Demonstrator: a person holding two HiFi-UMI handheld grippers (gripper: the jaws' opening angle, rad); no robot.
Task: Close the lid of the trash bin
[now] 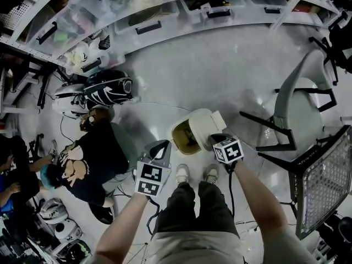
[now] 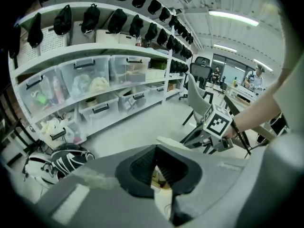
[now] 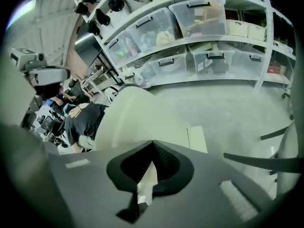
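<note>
The trash bin (image 1: 174, 132) stands on the floor (image 1: 220, 76) just ahead of both pairs of fingers, its lid (image 1: 204, 121) raised. The left gripper (image 1: 163, 146) and right gripper (image 1: 219, 139) each hold their fingers narrowly together and empty. The lid rises just beyond the right fingers.

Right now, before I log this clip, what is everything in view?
bin: one, cream, floor at centre, open
lid: one, cream, raised at the bin's right
boxes: many, clear, on white shelves
caps: a row, black, above the shelves
helmets: several, black and white, floor at left
seated person: one, black T-shirt, floor left of the bin
chairs: two, one grey, one black mesh, at right
shoes: two, white, just below the bin
left hand-held gripper: one, grey, jaws together, left of the bin
right hand-held gripper: one, grey, jaws together, by the lid
</note>
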